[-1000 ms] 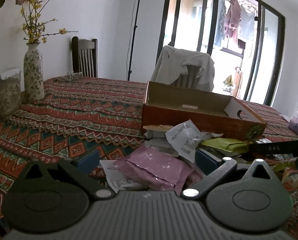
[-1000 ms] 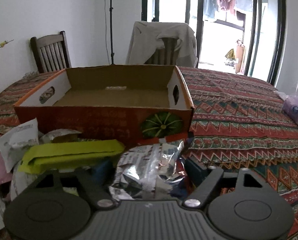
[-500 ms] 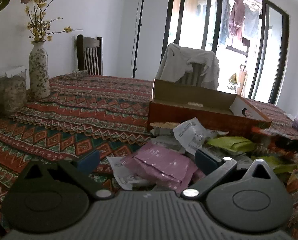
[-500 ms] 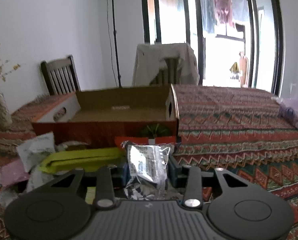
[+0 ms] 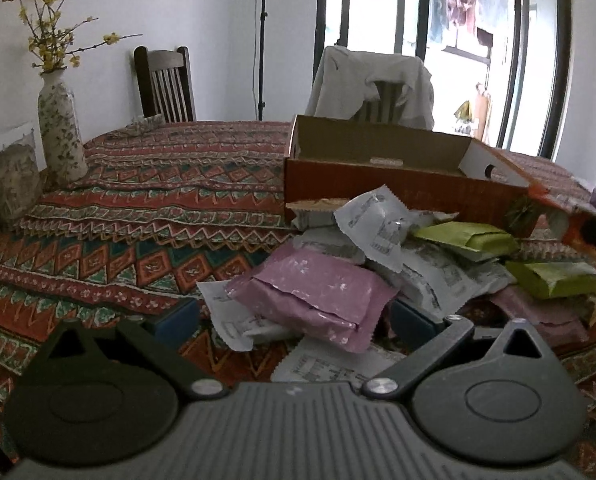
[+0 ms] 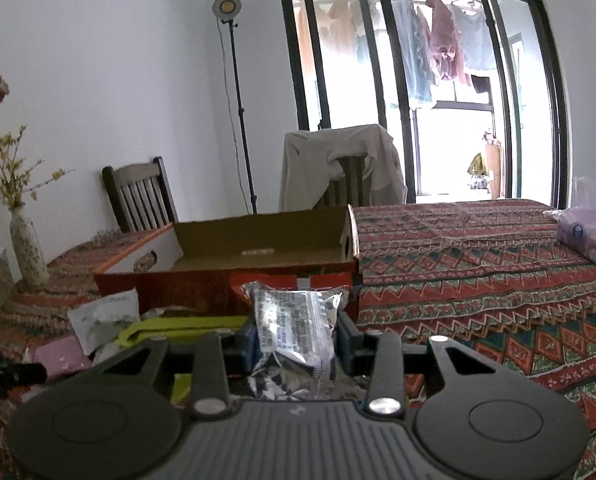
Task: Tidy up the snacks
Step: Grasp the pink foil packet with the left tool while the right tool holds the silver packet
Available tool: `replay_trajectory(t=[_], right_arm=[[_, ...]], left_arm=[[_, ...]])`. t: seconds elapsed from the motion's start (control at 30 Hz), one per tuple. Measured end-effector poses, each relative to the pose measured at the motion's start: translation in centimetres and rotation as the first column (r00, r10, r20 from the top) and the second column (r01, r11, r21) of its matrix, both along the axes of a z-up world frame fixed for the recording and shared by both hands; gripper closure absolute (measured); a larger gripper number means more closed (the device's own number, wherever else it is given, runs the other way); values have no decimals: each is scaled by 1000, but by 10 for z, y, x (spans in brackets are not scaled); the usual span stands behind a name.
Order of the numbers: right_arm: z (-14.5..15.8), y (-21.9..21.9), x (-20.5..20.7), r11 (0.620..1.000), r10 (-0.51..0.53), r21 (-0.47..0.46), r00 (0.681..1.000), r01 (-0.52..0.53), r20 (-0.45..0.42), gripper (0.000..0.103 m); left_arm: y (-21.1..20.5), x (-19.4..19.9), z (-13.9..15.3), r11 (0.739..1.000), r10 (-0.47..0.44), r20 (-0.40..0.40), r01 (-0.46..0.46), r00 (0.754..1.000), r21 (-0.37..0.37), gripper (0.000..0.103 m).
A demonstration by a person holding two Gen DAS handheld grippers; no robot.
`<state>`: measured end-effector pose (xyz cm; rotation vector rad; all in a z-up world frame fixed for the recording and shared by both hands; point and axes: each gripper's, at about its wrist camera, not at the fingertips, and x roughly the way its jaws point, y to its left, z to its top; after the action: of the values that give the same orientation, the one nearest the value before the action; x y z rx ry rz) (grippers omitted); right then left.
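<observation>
Your right claw (image 6: 296, 340) is clamped on a silver packet (image 6: 294, 334), the blue pads pressing its sides so the foil stands upright between them. A second ago those jaws stood wide around the same packet while it lay low in the pile; they have since narrowed onto it and the packet has come up off the heap, with the box (image 6: 234, 256) now seen from a little higher. That reads as a finished pick: the next leg is likely the carry over the near wall of the box and a drop inside, which looks empty but for a small pale label on its floor.

Your left claw (image 5: 294, 316) sits wide, nothing gripped, its pads on either side of a pink packet (image 5: 310, 296) that lies on top of the pile. It has barely shifted, so it seems to be waiting its turn.

Around that pink packet lie white wrappers (image 5: 378, 220) and two green packets (image 5: 470, 236), heaped against the front of the box.

All of this rests on a table under a patterned red cloth (image 5: 138, 208). A vase (image 5: 60, 132) with yellow sprigs stands at the left edge, a tissue pack (image 6: 590, 236) at the far right. Behind are a wooden chair (image 6: 138, 196), a chair draped with a pale jacket (image 6: 338, 168), a lamp stand (image 6: 234, 92), and glass doors with laundry hanging beyond.
</observation>
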<state>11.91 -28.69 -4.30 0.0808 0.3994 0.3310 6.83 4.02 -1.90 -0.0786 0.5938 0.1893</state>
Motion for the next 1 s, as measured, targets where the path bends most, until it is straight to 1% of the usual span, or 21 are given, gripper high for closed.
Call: replay_trajectory(t=[0.07,0.17,0.23,0.3,0.4,0.47,0.53,0.67,0.7,0.73,0.77,0.8,0.83,0.87,0.9,0.93,1.0], right_arm=[[0,-2,3,1000,2,11,1000,-3,5,66],[-4,-2,8,1000,5,18,1000,-5,-1,66],[-8,-2,10,1000,9,23,1000,-8,-9,66],[-11,-3,13,1000,10,27,1000,-9,-17,66],[-13,-4,15,999,10,37,1000,-10,-21,66],[-13,-5,16,999,12,40,1000,-11,-20,66],[-12,-5,17,999,16,39,1000,-16,-18,65],[-13,-5,15,999,21,41,1000,-21,-19,65],[-13,-5,15,999,23,40,1000,-22,-18,66],[-13,-4,15,999,24,39,1000,-23,-19,66],[-13,-4,15,999,25,38,1000,-24,-18,66],[-13,-4,15,999,25,37,1000,-24,-18,65],[-12,-3,14,999,25,36,1000,-25,-18,65],[-12,-3,14,999,26,36,1000,-25,-17,66],[-11,-3,13,999,27,36,1000,-26,-16,65],[-11,-2,12,999,29,34,999,-28,-16,65],[-10,-1,10,999,32,30,999,-32,-13,65]], left_arm=[[-2,6,0,1000,-13,-9,13,1000,22,0],[-9,19,-1,994,-40,-44,45,998,100,0],[-13,28,-3,985,-80,-72,90,994,144,0],[-14,36,-4,977,-113,-95,128,989,169,0],[-10,51,-6,974,-148,-132,168,980,151,0],[-3,59,-8,980,-155,-149,171,977,102,0],[3,63,-8,983,-164,-145,175,976,62,0],[10,63,-10,986,-161,-141,167,977,26,0],[11,62,-10,985,-164,-136,169,977,23,3],[11,60,-9,985,-167,-130,171,977,22,9],[11,57,-8,985,-169,-120,173,978,22,11],[12,56,-7,985,-167,-119,171,979,23,22],[14,55,-7,985,-165,-122,169,979,18,29],[16,54,-6,987,-160,-121,163,980,14,32],[18,53,-7,988,-153,-121,155,981,8,40],[21,52,-7,989,-147,-118,148,982,-2,44],[25,48,-5,990,-140,-104,139,985,-20,47]])
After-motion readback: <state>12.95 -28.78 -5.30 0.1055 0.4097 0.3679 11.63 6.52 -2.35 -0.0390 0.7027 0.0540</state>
